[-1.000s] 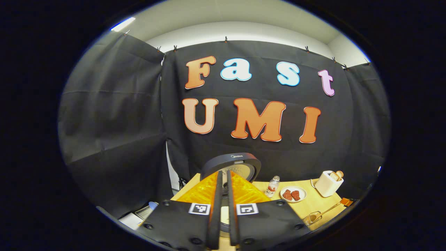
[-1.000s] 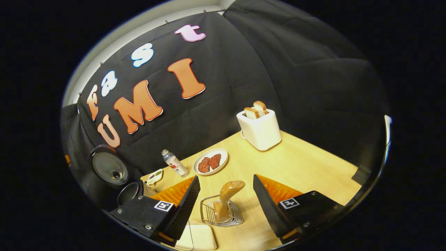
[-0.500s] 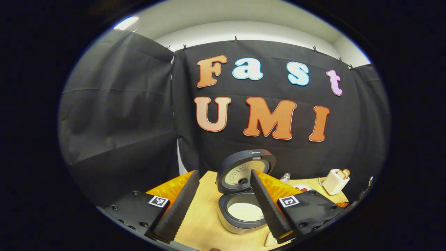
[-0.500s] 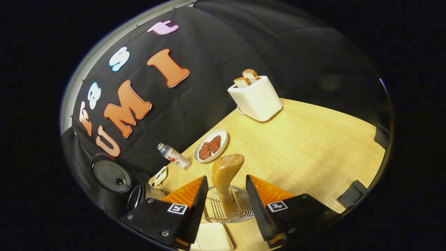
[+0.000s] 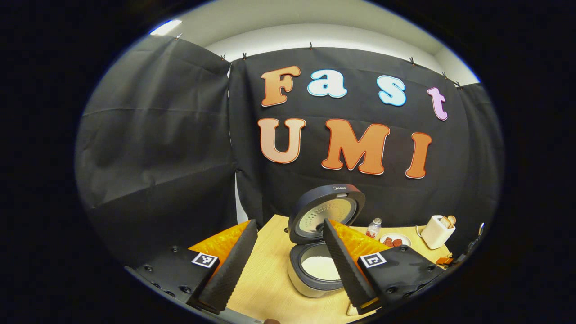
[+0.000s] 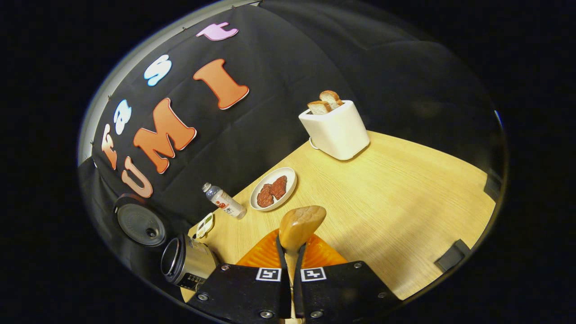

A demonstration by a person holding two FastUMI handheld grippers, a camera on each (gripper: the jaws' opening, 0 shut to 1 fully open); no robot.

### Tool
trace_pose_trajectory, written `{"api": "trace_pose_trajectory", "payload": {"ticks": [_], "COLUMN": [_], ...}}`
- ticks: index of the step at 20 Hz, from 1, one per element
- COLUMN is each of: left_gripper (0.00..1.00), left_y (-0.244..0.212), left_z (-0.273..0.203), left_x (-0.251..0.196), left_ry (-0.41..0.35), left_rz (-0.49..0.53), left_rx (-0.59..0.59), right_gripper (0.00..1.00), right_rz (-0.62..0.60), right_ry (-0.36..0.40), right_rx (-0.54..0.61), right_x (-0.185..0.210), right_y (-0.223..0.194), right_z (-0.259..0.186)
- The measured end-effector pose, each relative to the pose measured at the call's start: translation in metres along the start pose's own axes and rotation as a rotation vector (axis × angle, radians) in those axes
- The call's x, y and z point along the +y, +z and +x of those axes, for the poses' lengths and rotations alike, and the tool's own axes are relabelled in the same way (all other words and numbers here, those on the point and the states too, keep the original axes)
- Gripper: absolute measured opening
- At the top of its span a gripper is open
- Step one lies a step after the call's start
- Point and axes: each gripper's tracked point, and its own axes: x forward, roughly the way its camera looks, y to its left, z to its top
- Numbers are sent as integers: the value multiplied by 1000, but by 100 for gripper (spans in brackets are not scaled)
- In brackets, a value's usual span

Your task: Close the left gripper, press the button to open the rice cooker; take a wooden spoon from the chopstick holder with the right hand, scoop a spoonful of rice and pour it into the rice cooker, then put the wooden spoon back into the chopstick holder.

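You have the first step behind you: in the left gripper view the rice cooker (image 5: 320, 252) stands at the lower centre of the frame with its lid swung up and back, the pale round inside of the lid facing you and white rice lying in the pot. Your left gripper (image 5: 288, 261) hangs in front of it with its jaws wide apart and nothing between them. The second step looks well begun: in the right gripper view your right gripper (image 6: 289, 261) sits at the bottom centre with its jaws drawn together on the handle of the wooden spoon (image 6: 300, 226), whose rounded, glossy tan bowl stands up just above the fingertips. The chopstick holder is hidden under the gripper body, so you cannot tell whether the spoon has cleared it yet. I judge that the lift out, the scoop, the pour and the return of the spoon are all left to do. In the right gripper view the cooker shows at the lower left, its dark lid leaning towards the cloth wall and its metallic body near the bench (image 6: 405, 202) edge. Farther off on the bench are a small bottle (image 6: 223, 200), a plate of red meat (image 6: 273, 189) and a white toaster (image 6: 335, 130) with two slices of bread in the upper middle.
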Motion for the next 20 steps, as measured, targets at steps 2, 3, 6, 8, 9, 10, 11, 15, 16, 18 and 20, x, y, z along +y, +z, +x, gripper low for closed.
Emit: {"api": "trace_pose_trajectory", "payload": {"ticks": [2, 3, 6, 8, 9, 10, 11, 15, 16, 18, 20], "left_gripper": [99, 98, 98, 99, 99, 99, 100, 98, 97, 98, 98], "left_y": [1, 2, 1, 5, 9, 13, 15, 14, 11, 8, 5], "left_z": [0, 0, 4, 8, 9, 11, 12, 27, 30, 36, 40], "left_x": [0, 0, 4, 8, 9, 11, 14, 25, 27, 32, 35], "left_ry": [-15, -23, -51, -61, -71, -82, -91, -119, -128, -141, -154], "left_rz": [-17, -26, -28, -20, -19, -19, -18, -25, -27, -24, -13], "left_rx": [-3, -5, -7, -17, -24, -31, -39, -44, -39, -32, -28], "right_gripper": [2, 1, 2, 1, 1, 2, 2, 1, 1, 1, 1], "right_rz": [-53, -80, -141, -145, -154, -175, -195, -221, -233, -273, -322], "right_ry": [-2, -6, -15, -13, -14, -15, -13, 30, 37, 48, 42], "right_rx": [-23, -43, -104, -134, -150, -166, -178, -178, -175, -158, -118], "right_x": [11, 17, 32, 45, 51, 58, 66, 103, 111, 122, 127], "right_y": [12, 19, 40, 50, 53, 55, 55, 32, 23, -1, -29], "right_z": [-8, -13, -30, -46, -55, -66, -75, -107, -112, -116, -113]}}
